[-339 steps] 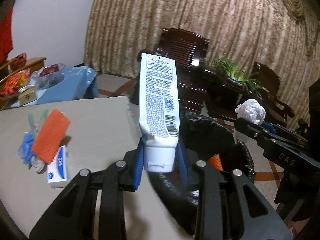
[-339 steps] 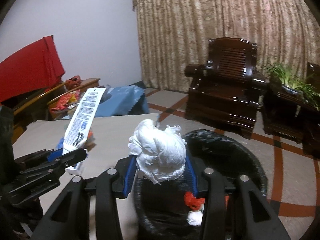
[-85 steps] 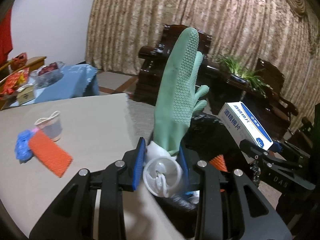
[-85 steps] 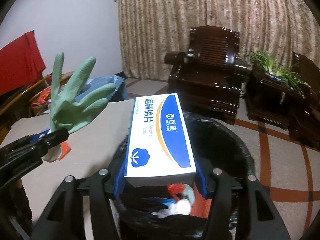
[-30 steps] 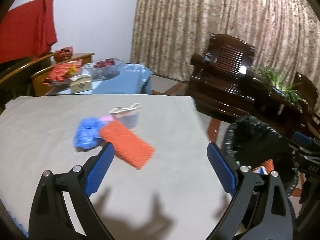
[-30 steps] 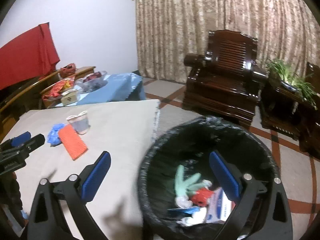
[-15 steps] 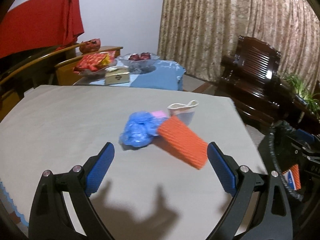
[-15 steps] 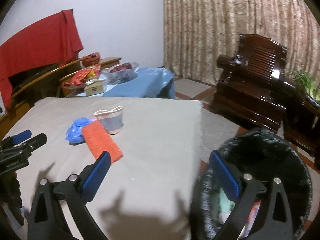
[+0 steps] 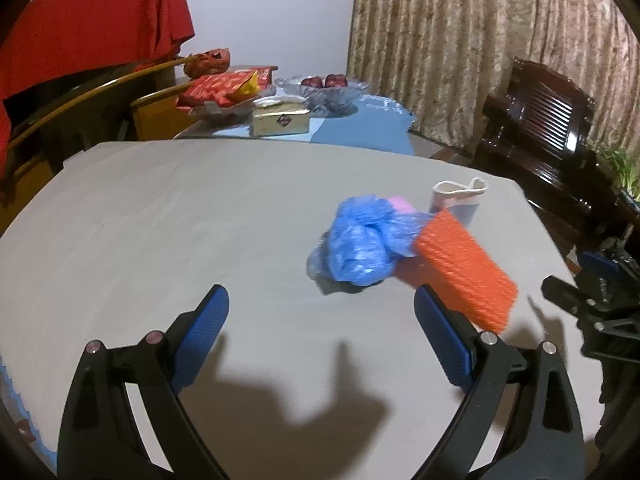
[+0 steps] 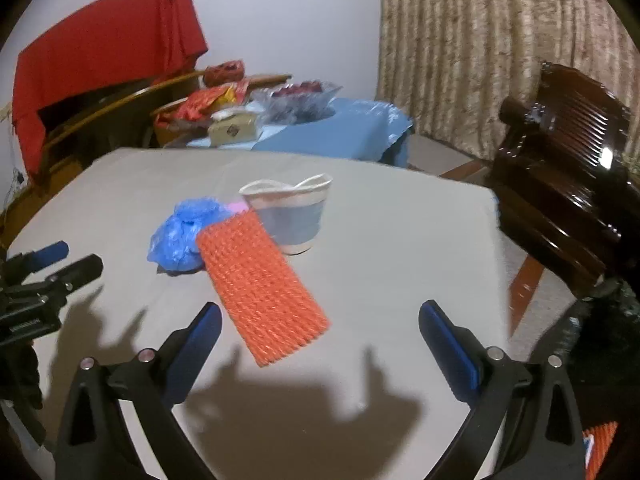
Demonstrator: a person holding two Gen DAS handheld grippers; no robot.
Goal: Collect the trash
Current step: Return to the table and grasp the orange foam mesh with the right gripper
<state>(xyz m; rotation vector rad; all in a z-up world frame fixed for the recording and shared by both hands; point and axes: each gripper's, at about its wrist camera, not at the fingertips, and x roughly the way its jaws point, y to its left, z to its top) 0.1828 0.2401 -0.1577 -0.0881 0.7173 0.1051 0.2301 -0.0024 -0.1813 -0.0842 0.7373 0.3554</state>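
The left gripper (image 9: 320, 336), black-framed with ribbed blue rubber pads (image 9: 204, 332), hangs spread wide and empty above the smooth grey tablecloth (image 9: 160, 220). The right gripper (image 10: 320, 344), of the same build, is likewise released and empty over the same cloth.

Just ahead of both lies the remaining trash in one touching cluster: a flat orange rectangle with a knobbly woven texture (image 10: 260, 288), one end propped up on the heap; a crumpled ball of thin blue plastic film (image 9: 360, 248) beside it; a small pink scrap (image 9: 400, 203) peeking out behind; and a squashed white paper cup with a pale blue band (image 10: 292, 216), standing upright.

Farther off, a blue-covered side table (image 10: 344, 128) carries a cream box (image 9: 280, 120) whose dark label is too blurred to read, red packets, and what may be a glass fruit bowl (image 9: 328, 88). A carved dark wooden armchair (image 10: 568, 184) stands before patterned beige curtains (image 9: 460, 48).
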